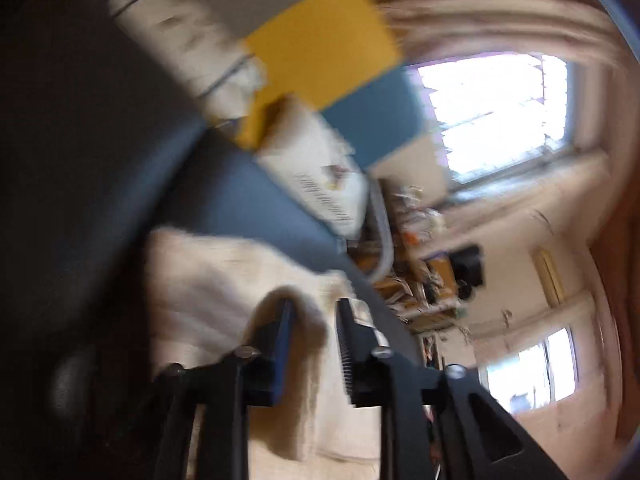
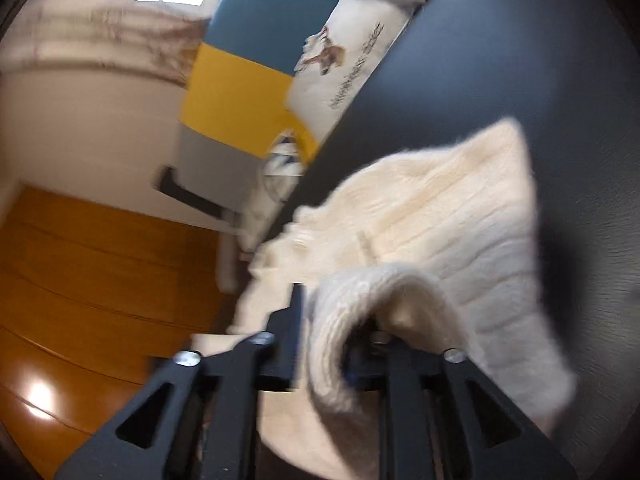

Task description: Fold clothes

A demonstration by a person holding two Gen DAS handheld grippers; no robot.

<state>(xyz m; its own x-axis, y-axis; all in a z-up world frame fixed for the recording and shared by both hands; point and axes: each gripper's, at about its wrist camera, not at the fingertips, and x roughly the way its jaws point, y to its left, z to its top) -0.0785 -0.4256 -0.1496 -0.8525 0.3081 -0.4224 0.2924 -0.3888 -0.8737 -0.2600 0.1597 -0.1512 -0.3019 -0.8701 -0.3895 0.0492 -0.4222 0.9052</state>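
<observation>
A cream knitted sweater (image 2: 460, 220) lies partly on the dark bed cover (image 2: 500, 60), and both views are tilted and motion-blurred. In the right wrist view a thick fold of it curls over my right gripper (image 2: 336, 320), hiding the right finger; the jaws are closed on that fold. In the left wrist view the same cream sweater (image 1: 208, 280) rises from the dark bed cover (image 1: 80, 160). My left gripper (image 1: 314, 312) pinches a bunched edge of it between its two black fingers. Fabric hangs below both grippers.
A white printed pillow (image 2: 352, 52) leans on a headboard of yellow and blue panels (image 2: 236, 96) at the bed's head. The wooden floor (image 2: 100, 280) lies beside the bed. The left wrist view shows a bright window (image 1: 496, 112) and cluttered shelves (image 1: 420, 272).
</observation>
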